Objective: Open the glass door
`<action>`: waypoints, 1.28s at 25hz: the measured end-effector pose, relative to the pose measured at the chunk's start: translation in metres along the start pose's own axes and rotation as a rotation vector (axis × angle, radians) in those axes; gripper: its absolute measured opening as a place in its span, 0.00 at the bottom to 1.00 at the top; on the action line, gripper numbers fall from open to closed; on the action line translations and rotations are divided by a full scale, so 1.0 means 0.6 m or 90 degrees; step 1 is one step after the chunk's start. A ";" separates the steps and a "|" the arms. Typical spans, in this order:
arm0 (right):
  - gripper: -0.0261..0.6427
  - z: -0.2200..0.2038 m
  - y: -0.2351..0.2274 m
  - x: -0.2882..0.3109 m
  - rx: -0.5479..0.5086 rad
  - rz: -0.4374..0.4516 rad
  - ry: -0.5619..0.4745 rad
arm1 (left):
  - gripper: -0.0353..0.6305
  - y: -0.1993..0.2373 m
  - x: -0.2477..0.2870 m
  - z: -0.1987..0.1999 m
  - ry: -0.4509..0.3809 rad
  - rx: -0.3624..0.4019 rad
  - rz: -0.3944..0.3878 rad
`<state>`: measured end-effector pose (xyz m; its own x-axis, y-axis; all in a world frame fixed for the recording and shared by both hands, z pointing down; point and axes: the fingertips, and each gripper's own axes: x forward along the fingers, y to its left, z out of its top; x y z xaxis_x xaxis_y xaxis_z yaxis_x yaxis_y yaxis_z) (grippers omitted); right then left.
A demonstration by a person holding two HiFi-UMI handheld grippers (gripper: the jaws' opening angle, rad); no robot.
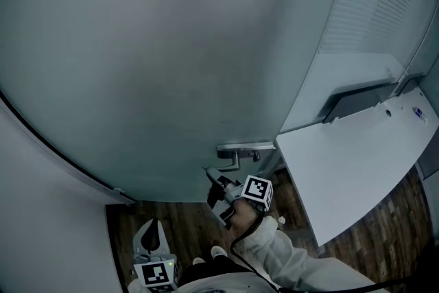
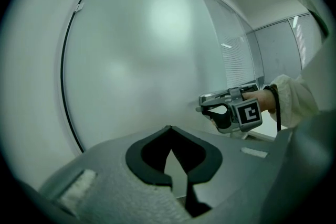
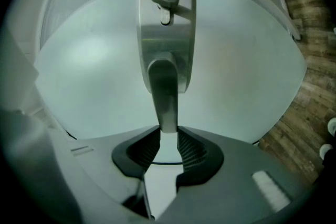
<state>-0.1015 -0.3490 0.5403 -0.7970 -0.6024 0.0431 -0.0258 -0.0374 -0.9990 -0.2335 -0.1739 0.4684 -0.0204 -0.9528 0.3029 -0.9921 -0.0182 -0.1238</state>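
Grasp step: right gripper [image 3: 168,135] narrow, clamped on the lever handle [image 3: 167,86] tip, at the frosted glass door [image 1: 171,65] right edge. Left gripper [image 2: 169,131] jaws together, empty. Next: press lever down, then swing door.

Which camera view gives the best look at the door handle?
The right gripper view: the door handle fills its centre, lever end between the fingers of the right gripper. The head view shows it small, from above, by that gripper. The left gripper view shows it sideways, partly behind that gripper.
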 end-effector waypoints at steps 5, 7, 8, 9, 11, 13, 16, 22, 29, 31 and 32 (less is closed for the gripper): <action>0.05 -0.058 0.007 -0.078 -0.056 -0.003 0.041 | 0.06 -0.014 -0.033 -0.032 0.015 -0.014 0.010; 0.05 -0.083 0.015 -0.115 -0.133 0.003 0.059 | 0.06 -0.022 -0.047 -0.031 0.000 -0.012 0.011; 0.05 -0.096 0.023 -0.140 -0.195 -0.002 0.063 | 0.06 -0.027 -0.060 -0.027 -0.009 -0.010 0.010; 0.05 -0.110 0.032 -0.167 -0.273 -0.015 0.065 | 0.06 -0.031 -0.076 -0.019 -0.018 -0.007 0.008; 0.05 -0.141 0.046 -0.224 -0.446 -0.049 0.072 | 0.06 -0.040 -0.113 -0.012 -0.033 -0.003 0.005; 0.05 -0.185 0.049 -0.281 -0.583 -0.074 0.097 | 0.06 -0.051 -0.155 -0.020 -0.048 -0.001 0.003; 0.05 -0.256 0.057 -0.375 -0.705 -0.090 0.104 | 0.06 -0.078 -0.235 -0.057 -0.054 -0.011 0.000; 0.05 -0.374 0.102 -0.548 -0.834 -0.103 0.024 | 0.06 -0.141 -0.419 -0.148 -0.053 -0.053 -0.001; 0.05 -0.445 0.146 -0.673 -0.886 -0.120 -0.034 | 0.06 -0.191 -0.573 -0.148 -0.058 -0.039 -0.004; 0.05 -0.452 0.150 -0.698 -0.886 -0.125 -0.045 | 0.06 -0.197 -0.592 -0.136 -0.065 -0.032 -0.003; 0.05 -0.455 0.149 -0.709 -0.884 -0.127 -0.048 | 0.06 -0.202 -0.599 -0.131 -0.068 -0.028 -0.003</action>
<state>0.0703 0.1214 0.4286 -0.6769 -0.7226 0.1402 -0.7353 0.6552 -0.1731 -0.1159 0.1948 0.4487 -0.0055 -0.9796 0.2008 -0.9967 -0.0108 -0.0800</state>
